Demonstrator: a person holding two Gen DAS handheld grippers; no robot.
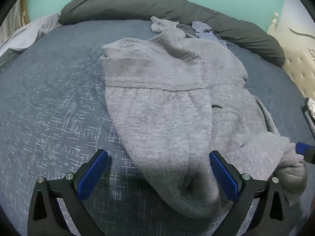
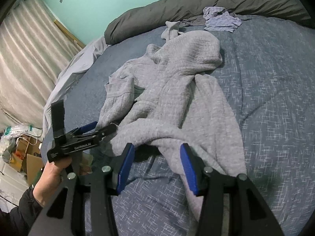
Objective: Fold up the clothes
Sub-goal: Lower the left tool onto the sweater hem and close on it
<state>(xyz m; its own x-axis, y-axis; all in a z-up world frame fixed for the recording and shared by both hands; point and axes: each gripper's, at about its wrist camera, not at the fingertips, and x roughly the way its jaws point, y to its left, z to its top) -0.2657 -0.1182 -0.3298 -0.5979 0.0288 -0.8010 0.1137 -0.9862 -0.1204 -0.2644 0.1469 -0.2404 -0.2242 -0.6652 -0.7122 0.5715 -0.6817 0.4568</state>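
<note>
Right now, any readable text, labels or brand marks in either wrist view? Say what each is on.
"GenRobot.AI": white print on the black body of the left gripper, seen in the right wrist view; small and slightly blurred, so the exact spelling is uncertain.
A smaller white mark near that body's rear end: too small to read.
No text shows on the grey garment, the blue bedspread or the cardboard boxes.

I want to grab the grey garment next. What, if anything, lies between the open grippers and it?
Nothing visible does. The left gripper already straddles the grey garment near its end, and the right gripper sits open right over its near edge.
</note>
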